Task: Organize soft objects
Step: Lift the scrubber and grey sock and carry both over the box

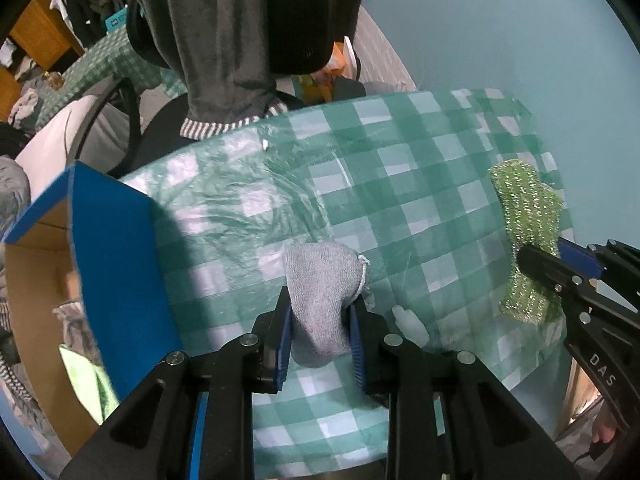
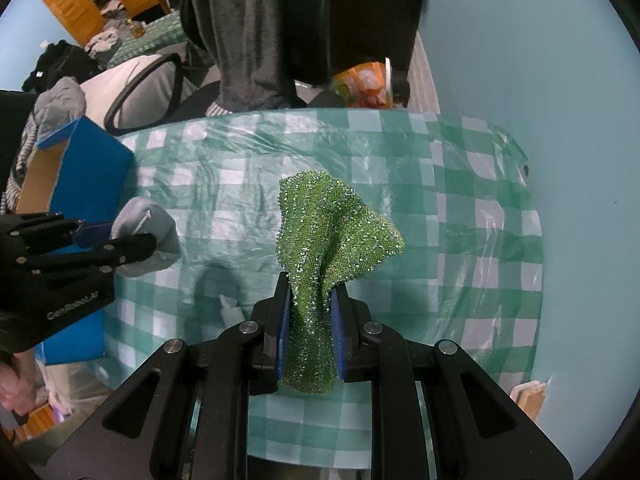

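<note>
My left gripper (image 1: 320,334) is shut on a grey knitted soft pad (image 1: 320,280), held a little above the green checked tablecloth (image 1: 420,184). In the right wrist view the same grey pad (image 2: 150,224) shows at the left, pinched by the left gripper (image 2: 116,246). My right gripper (image 2: 310,330) is shut on a sparkly green scrubbing cloth (image 2: 332,224), which fans out above its pads. The left wrist view shows that green cloth (image 1: 524,216) at the right, squeezed at its waist by the right gripper (image 1: 540,258). Both grippers point down at the table.
An open blue cardboard box (image 1: 112,264) stands at the table's left edge with soft items inside; it also shows as the blue box (image 2: 84,168). A small white object (image 1: 408,320) lies on the cloth. A person in grey trousers (image 1: 216,40) stands behind the table beside an office chair (image 2: 148,88).
</note>
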A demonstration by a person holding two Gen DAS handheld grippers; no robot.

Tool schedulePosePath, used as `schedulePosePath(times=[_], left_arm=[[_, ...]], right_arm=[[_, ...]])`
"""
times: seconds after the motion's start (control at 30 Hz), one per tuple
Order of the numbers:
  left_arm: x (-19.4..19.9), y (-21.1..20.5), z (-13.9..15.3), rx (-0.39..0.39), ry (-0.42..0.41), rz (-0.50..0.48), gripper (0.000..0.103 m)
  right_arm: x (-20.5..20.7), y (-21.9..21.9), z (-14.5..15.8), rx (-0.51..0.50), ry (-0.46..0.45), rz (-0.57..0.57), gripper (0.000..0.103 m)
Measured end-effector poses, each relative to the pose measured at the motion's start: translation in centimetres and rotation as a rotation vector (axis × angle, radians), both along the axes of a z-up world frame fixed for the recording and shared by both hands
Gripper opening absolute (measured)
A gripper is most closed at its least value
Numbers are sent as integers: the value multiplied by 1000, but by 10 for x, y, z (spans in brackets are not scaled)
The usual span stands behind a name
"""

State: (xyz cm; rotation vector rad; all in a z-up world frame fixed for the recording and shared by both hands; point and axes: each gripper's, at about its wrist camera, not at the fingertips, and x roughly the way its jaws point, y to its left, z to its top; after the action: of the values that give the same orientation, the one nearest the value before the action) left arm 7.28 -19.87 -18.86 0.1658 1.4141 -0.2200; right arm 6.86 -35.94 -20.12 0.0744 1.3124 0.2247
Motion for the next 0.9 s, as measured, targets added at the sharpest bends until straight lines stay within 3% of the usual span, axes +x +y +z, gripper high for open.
schedulePosePath(times=[0.33, 0.9], left_arm=[[-16, 18, 40, -29, -62, 9, 25], [-37, 61, 78, -25, -131, 51, 25]], right_arm=[[-8, 21, 29, 22, -45, 47, 17], [-13, 70, 75, 57, -118, 135, 17]])
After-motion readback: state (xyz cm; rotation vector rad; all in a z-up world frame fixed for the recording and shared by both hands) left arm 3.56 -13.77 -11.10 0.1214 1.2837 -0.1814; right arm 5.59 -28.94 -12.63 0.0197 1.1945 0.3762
